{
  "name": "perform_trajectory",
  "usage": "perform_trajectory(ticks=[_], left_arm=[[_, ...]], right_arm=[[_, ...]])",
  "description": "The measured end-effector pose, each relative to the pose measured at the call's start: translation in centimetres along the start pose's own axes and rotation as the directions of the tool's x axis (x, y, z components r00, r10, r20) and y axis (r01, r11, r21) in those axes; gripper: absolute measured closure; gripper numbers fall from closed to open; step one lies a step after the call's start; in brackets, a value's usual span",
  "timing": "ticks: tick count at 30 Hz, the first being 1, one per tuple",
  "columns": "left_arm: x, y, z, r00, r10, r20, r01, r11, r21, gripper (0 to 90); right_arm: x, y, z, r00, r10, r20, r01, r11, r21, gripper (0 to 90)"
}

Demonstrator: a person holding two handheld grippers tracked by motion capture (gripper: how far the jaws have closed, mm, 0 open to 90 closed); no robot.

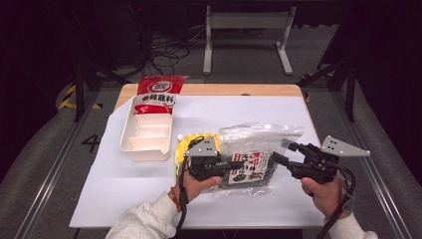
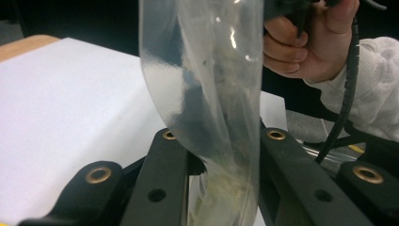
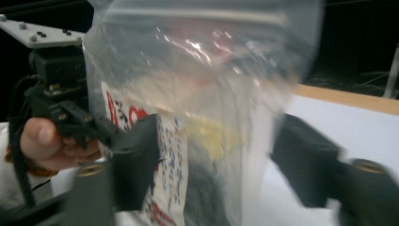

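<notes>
A clear plastic bag (image 1: 259,135) with a printed packet (image 1: 250,168) inside lies near the table's front middle. My left gripper (image 1: 235,164) is shut on the bag's left edge. In the left gripper view the film (image 2: 211,84) rises upright, pinched between the two jaws of that gripper (image 2: 221,137). My right gripper (image 1: 285,153) is at the bag's right edge with its jaws spread. In the right gripper view the bag (image 3: 202,94) hangs between the wide-apart jaws of that gripper (image 3: 219,141), and the left gripper (image 3: 70,113) shows behind it.
A white divided tray (image 1: 130,130) stands at the back left of the white table cover (image 1: 124,189), with a red pouch (image 1: 160,90) leaning at its far end. A yellow packet (image 1: 185,143) lies under the left gripper. Frame legs and cables stand beyond the table.
</notes>
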State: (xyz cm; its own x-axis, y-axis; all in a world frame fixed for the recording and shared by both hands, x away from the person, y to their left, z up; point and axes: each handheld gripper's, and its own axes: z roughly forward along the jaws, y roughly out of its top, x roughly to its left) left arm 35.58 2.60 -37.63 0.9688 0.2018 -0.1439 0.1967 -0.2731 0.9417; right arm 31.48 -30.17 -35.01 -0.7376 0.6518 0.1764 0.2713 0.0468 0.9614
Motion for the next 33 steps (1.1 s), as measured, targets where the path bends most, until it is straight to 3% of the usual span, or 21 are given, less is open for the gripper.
perform_trajectory(ticks=[4, 9, 13, 15, 20, 25, 28, 30, 31, 33], left_arm=[[0.0, 0.6, -1.1, 0.9995, 0.031, -0.004, -0.031, 0.999, -0.032, 80.0], [-0.2, 1.7, -3.1, 0.9957, 0.088, -0.028, -0.09, 0.9936, -0.069, 79.9], [-0.1, 2.4, -4.9, 0.9887, 0.133, -0.069, -0.139, 0.9864, -0.088, 79.9], [0.1, 2.5, -5.8, 0.9859, 0.147, -0.081, -0.154, 0.983, -0.099, 79.9], [0.7, 2.6, -7.7, 0.9795, 0.155, -0.13, -0.169, 0.9794, -0.11, 79.9], [1.3, 2.5, -9.4, 0.9708, 0.165, -0.174, -0.187, 0.9754, -0.117, 79.9], [1.7, 2.8, -10.6, 0.9641, 0.176, -0.199, -0.2, 0.9736, -0.109, 79.9], [2.1, 3.2, -12.1, 0.9511, 0.194, -0.24, -0.226, 0.968, -0.11, 80.0], [2.2, 3.3, -12.5, 0.9496, 0.199, -0.242, -0.23, 0.9674, -0.106, 79.9], [2.6, 3.7, -13.7, 0.9385, 0.22, -0.266, -0.253, 0.9625, -0.097, 79.9]], right_arm=[[-0.3, -0.7, -1.1, 0.9998, -0.015, 0.01, 0.015, 0.999, 0.041, 20.9], [-0.9, -2.6, -1.6, 0.9969, -0.046, 0.064, 0.036, 0.987, 0.154, 18.9], [-1.2, -3.9, -0.8, 0.9881, -0.108, 0.11, 0.076, 0.962, 0.261, 18.2], [-1.0, -4.4, -0.3, 0.9815, -0.152, 0.116, 0.11, 0.943, 0.313, 17.9], [-1.1, -5.3, 0.6, 0.9807, -0.164, 0.105, 0.116, 0.925, 0.363, 17.9], [-1.1, -6.5, 1.9, 0.9798, -0.177, 0.093, 0.122, 0.898, 0.423, 17.9], [-1.0, -6.9, 2.4, 0.9831, -0.168, 0.071, 0.12, 0.888, 0.445, 18.0], [-0.9, -7.1, 2.7, 0.9835, -0.168, 0.067, 0.12, 0.883, 0.453, 18.0], [-0.9, -7.3, 2.8, 0.9843, -0.165, 0.062, 0.119, 0.88, 0.459, 18.0], [-0.9, -7.4, 3.0, 0.9846, -0.164, 0.062, 0.117, 0.877, 0.467, 18.0]])
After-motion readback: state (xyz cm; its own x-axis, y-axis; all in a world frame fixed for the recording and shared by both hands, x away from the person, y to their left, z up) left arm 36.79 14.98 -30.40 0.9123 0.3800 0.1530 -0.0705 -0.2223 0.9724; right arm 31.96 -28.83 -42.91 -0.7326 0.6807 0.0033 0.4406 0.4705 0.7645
